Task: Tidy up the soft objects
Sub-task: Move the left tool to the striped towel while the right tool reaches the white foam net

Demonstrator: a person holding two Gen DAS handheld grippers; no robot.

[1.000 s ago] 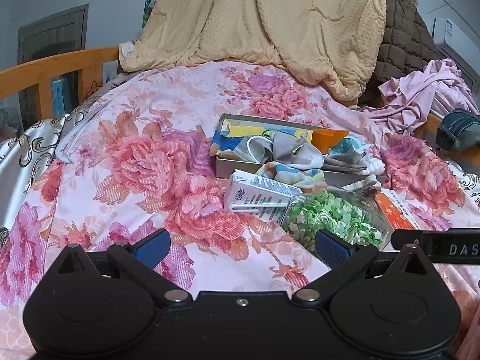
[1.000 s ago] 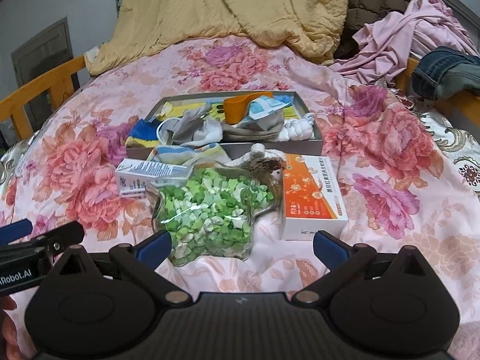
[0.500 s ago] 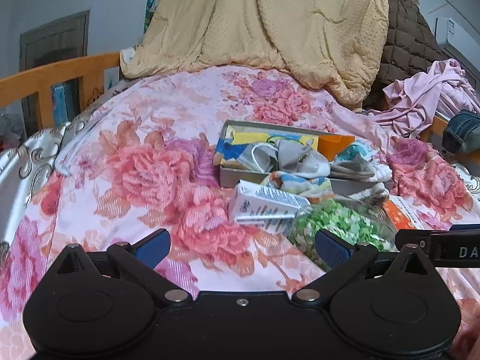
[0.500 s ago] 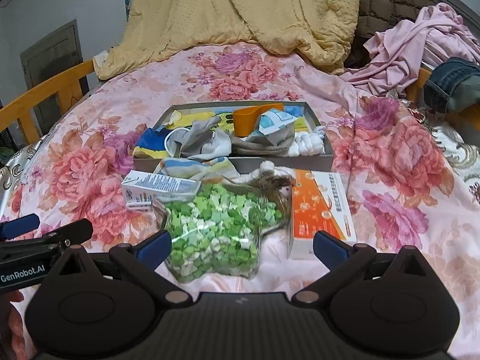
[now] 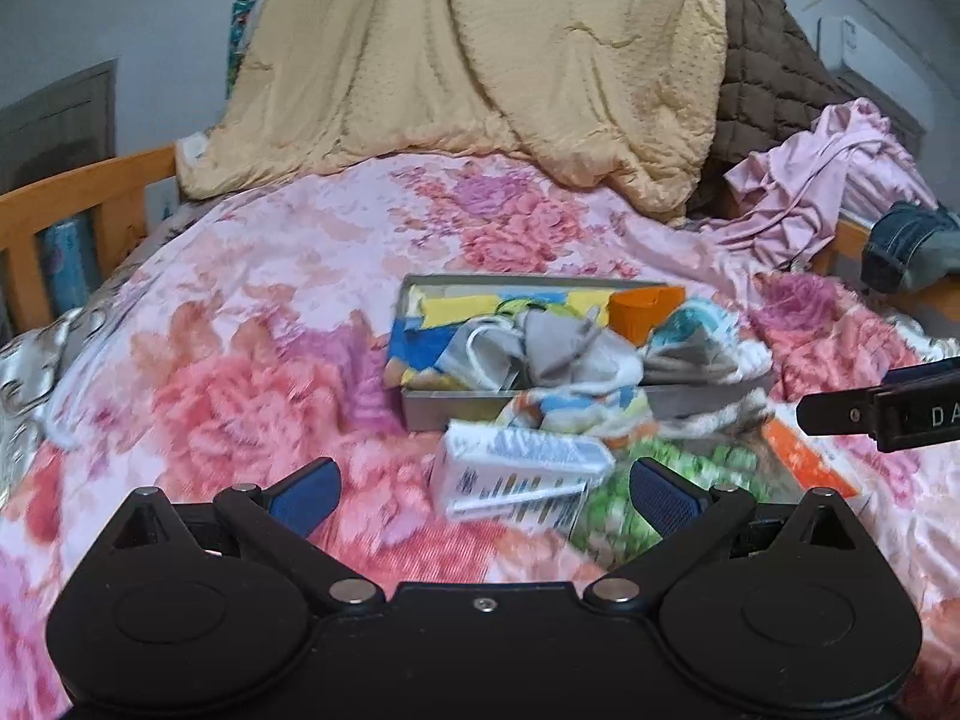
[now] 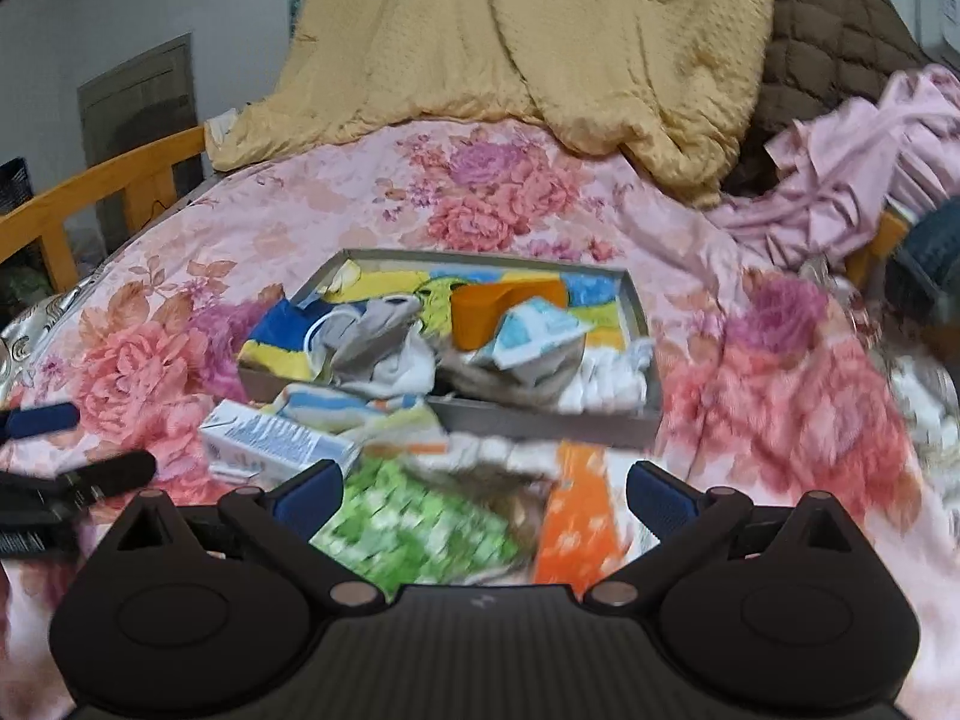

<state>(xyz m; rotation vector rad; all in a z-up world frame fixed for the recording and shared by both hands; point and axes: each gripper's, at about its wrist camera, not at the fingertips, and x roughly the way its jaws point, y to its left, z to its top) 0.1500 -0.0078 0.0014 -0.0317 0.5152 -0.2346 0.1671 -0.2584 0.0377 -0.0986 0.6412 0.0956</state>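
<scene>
My left gripper [image 5: 483, 495] has its jaws spread wide and empty above the floral bedspread [image 5: 228, 324]. Between the jaws and slightly ahead lies a white carton [image 5: 510, 474], tilted, on the bedspread. Just past the right jaw tip I see a clear bag of green pieces [image 5: 624, 516], blurred. Straight ahead of the jaws sits a shallow grey tray [image 5: 420, 414] heaped with soft things: a grey sock bundle [image 5: 558, 348] near its middle and an orange cup [image 5: 642, 312] toward its far right corner. A striped cloth [image 5: 576, 405] spills over the near rim of the tray toward the carton. Far ahead, a yellow quilt [image 5: 510, 60] is piled at the head of the bed.

My right gripper [image 6: 483, 495] also has its jaws wide apart, gripping nothing. I see 2 items between them: the bag of green pieces [image 6: 414, 522] by the left jaw and an orange and white box [image 6: 576, 516] nearer the right jaw, both blurred. The white carton [image 6: 270, 441] lies just ahead of the left jaw tip. The tray [image 6: 540, 426] is directly ahead of the jaws. Off to the right of the jaws, pink clothes [image 6: 852, 180] lie crumpled.
</scene>
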